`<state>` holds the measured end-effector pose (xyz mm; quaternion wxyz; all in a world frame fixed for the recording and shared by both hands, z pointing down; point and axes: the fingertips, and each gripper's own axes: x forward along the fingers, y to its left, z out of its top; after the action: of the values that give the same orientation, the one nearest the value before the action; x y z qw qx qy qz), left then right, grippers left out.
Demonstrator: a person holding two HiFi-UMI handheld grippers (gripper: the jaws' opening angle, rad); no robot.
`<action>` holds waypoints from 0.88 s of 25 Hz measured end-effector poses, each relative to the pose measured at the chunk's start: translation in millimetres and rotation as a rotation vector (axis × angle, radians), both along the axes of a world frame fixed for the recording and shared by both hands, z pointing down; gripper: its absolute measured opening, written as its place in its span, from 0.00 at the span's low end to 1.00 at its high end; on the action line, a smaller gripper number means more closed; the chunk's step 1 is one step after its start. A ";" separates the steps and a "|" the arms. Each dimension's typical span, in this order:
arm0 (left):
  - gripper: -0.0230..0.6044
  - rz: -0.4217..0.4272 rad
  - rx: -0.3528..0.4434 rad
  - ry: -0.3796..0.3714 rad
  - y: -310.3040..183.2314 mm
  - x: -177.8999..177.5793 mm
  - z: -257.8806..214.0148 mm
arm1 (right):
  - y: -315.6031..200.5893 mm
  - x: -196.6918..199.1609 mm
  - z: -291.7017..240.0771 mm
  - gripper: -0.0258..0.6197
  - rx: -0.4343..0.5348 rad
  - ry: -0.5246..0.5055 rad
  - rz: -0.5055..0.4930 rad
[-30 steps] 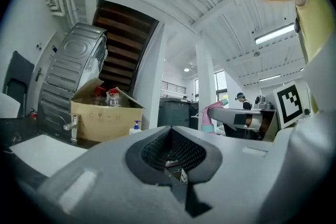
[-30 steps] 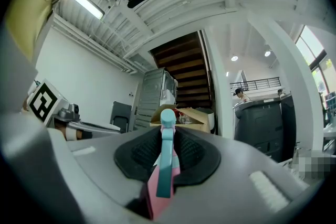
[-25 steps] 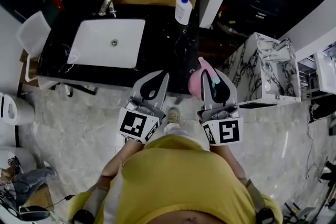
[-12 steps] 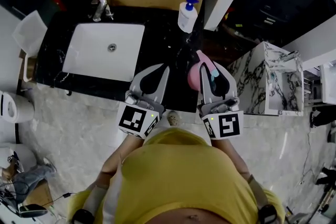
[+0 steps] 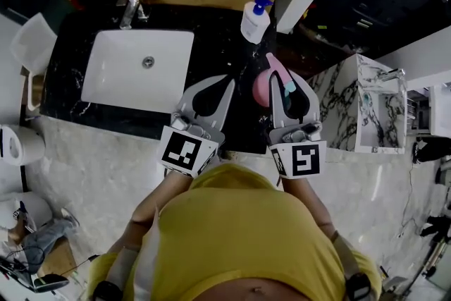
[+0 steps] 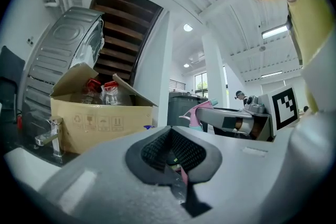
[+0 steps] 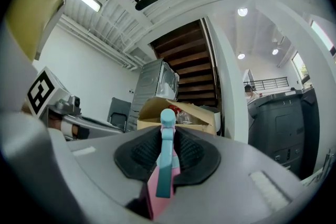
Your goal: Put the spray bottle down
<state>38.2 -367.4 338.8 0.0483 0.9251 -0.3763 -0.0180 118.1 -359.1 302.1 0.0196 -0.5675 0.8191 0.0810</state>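
While in right tongs (image 7: 167, 134), spray bottle (image 5: 261, 89) pink-and-teal.

Cardboard box (image 6: 100, 128) bears printed handling symbols; no wording is legible.

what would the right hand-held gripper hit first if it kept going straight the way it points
Most likely the cardboard box at the back of the counter, led by the spray bottle it grips; depth is unclear.

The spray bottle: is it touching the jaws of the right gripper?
Touching. The right gripper view shows the right gripper closed on the pink spray bottle, with a jaw pressing on each side.
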 end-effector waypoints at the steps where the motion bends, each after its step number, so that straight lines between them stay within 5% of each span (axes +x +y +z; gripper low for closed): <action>1: 0.04 0.006 -0.002 0.001 -3.8 0.8 -0.6 | -4.5 0.0 0.5 0.14 0.004 0.002 0.004; 22: 0.04 0.042 -0.086 -0.044 -83.6 18.4 66.4 | -100.0 9.9 73.9 0.14 0.037 -0.025 -0.053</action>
<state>56.6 -451.0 405.3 0.0803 0.9299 -0.3583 0.0194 128.0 -459.1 376.1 0.0426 -0.5462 0.8319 0.0884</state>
